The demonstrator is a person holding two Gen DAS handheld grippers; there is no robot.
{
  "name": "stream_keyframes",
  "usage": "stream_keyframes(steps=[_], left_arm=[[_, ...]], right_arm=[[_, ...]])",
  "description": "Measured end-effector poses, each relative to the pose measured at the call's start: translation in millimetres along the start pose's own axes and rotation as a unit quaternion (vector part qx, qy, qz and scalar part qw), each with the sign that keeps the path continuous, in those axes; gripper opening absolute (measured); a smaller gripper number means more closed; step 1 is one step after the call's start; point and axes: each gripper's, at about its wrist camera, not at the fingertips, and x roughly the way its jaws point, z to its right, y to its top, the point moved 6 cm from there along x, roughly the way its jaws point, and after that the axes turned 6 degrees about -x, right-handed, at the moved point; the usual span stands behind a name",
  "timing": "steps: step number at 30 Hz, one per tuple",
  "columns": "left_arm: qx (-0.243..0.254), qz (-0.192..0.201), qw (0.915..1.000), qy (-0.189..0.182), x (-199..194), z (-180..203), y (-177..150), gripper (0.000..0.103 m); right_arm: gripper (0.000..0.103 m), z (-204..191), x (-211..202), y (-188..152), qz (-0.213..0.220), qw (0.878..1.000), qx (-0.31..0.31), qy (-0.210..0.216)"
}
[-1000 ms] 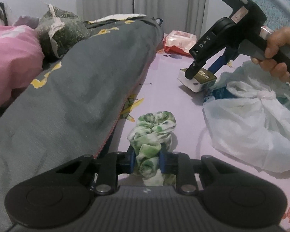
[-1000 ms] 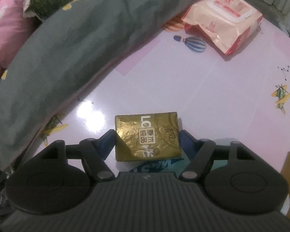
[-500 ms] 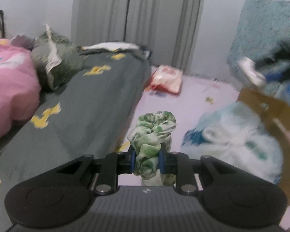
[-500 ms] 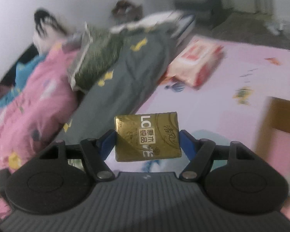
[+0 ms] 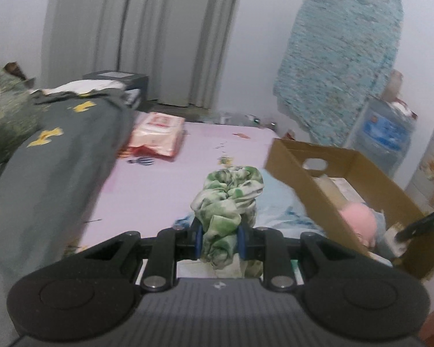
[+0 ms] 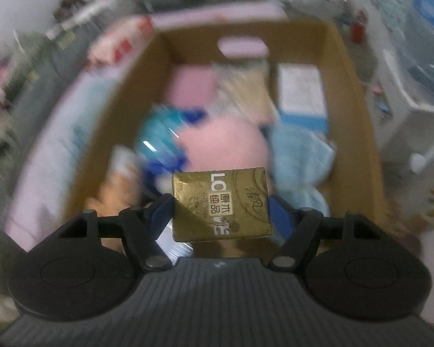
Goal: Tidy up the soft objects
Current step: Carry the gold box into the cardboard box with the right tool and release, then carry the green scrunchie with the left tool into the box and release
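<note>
My left gripper (image 5: 220, 240) is shut on a green-and-white cloth scrunchie (image 5: 228, 199) and holds it in the air above the pink floor mat. My right gripper (image 6: 221, 217) is shut on a gold tissue pack (image 6: 221, 204) and holds it over the open cardboard box (image 6: 358, 110). The box also shows in the left wrist view (image 5: 298, 173), to the right of the scrunchie. Inside it lie a pink soft item (image 6: 225, 144), blue plastic packs (image 6: 159, 141) and a light blue cloth (image 6: 301, 156). The right wrist view is blurred.
A grey quilt with yellow shapes (image 5: 52, 156) covers the bed on the left. A red-and-white wipes pack (image 5: 156, 133) lies on the pink mat (image 5: 170, 185). A blue water jug (image 5: 384, 133) and a hanging blue cloth (image 5: 335, 57) stand behind the box.
Both grippers lifted their items off the mat and swung right. The right gripper with the tissue pack now hangs over the box; the left now faces the box side.
</note>
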Motion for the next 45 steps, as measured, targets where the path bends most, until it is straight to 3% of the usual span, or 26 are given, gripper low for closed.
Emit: stream_keyframes(steps=[5, 8, 12, 17, 22, 26, 29, 31, 32, 36, 40, 45], left_arm=[[0.022, -0.01, 0.9996, -0.011, 7.0, 29.6, -5.3, 0.024], [0.036, -0.017, 0.9991, -0.016, 11.8, 45.4, -6.3, 0.024], [0.063, -0.022, 0.9971, -0.038, 18.9, 71.9, 1.6, 0.024], [0.104, -0.051, 0.9879, -0.104, 31.3, 129.3, 11.6, 0.025], [0.153, -0.163, 0.9564, -0.188, 70.6, 206.5, 1.7, 0.026], [0.177, -0.222, 0.9313, -0.229, 103.8, 265.6, -15.8, 0.029], [0.185, -0.255, 0.9142, -0.255, 122.3, 302.8, -35.9, 0.042], [0.195, -0.284, 0.9047, -0.25, 132.4, 316.3, -53.0, 0.066], [0.199, -0.295, 0.9028, -0.242, 136.2, 318.8, -60.0, 0.069], [0.189, -0.269, 0.9137, -0.239, 119.8, 307.7, -57.7, 0.071], [0.162, -0.206, 0.9367, -0.232, 91.5, 274.8, -25.6, 0.081], [0.124, -0.115, 0.9666, -0.193, 45.2, 212.0, 13.1, 0.09]], right_arm=[[0.073, 12.0, 27.3, -28.8, -0.054, 0.998, -0.011, 0.009], [0.082, 6.5, 29.6, -25.1, -0.059, 0.997, 0.001, 0.043], [0.085, 11.7, 9.9, -17.0, -0.01, 0.995, 0.04, 0.086], [0.089, 23.9, -52.1, -16.9, 0.114, 0.98, 0.109, 0.121], [0.1, 32.0, -118.4, -46.5, 0.236, 0.957, 0.15, 0.081], [0.102, 35.4, -146.6, -84.3, 0.282, 0.94, 0.184, 0.05], [0.102, 41.8, -153.0, -116.0, 0.293, 0.93, 0.219, 0.031], [0.102, 49.1, -153.0, -137.7, 0.29, 0.926, 0.243, 0.016], [0.102, 52.6, -151.7, -147.1, 0.288, 0.922, 0.257, 0.01], [0.102, 68.3, -139.7, -175.9, 0.286, 0.902, 0.322, 0.036], [0.102, 74.2, -130.4, -184.6, 0.285, 0.887, 0.357, 0.067], [0.102, 61.5, -123.5, -163.4, 0.318, 0.873, 0.356, 0.096]])
